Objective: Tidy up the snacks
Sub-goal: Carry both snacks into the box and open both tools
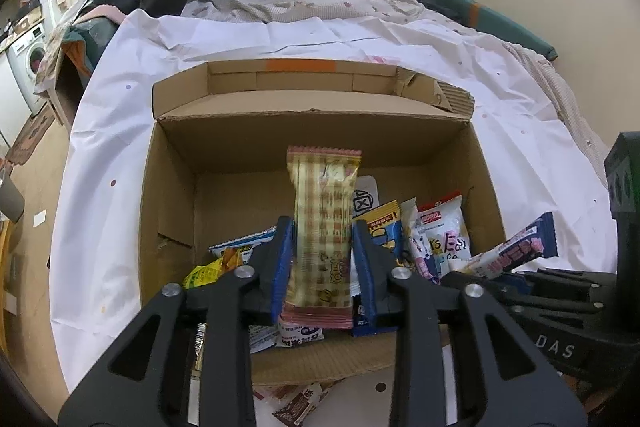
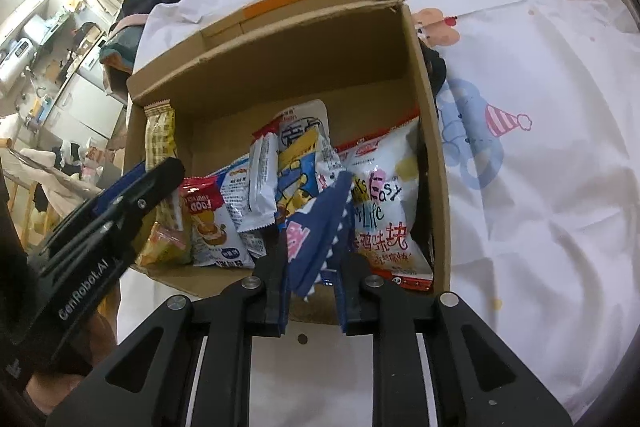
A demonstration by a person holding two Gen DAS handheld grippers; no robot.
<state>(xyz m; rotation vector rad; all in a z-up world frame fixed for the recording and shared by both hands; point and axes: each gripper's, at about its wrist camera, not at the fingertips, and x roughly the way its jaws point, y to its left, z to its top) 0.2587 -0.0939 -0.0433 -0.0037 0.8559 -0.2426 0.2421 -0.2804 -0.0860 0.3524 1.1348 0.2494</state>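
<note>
While several snacks already lie in the cardboard box (image 1: 176,187) beneath them, the left tongs (image 1: 322,259) clasp a checkered wafer packet (image 1: 324,227) and the right tongs (image 2: 312,283) a navy packet (image 2: 316,239), neither yet dropped in.

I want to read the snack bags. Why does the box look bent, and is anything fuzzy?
Left wrist view: the fisheye lens bows the box edges, corners go dark, and the checked snack looks slightly blurred. Right wrist view: the same bending, but the white bag print is sharp enough to read.

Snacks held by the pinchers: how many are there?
2. The left gripper holds a yellow checked packet upright over the box; the right gripper holds a dark blue packet near the box's front edge.
</note>
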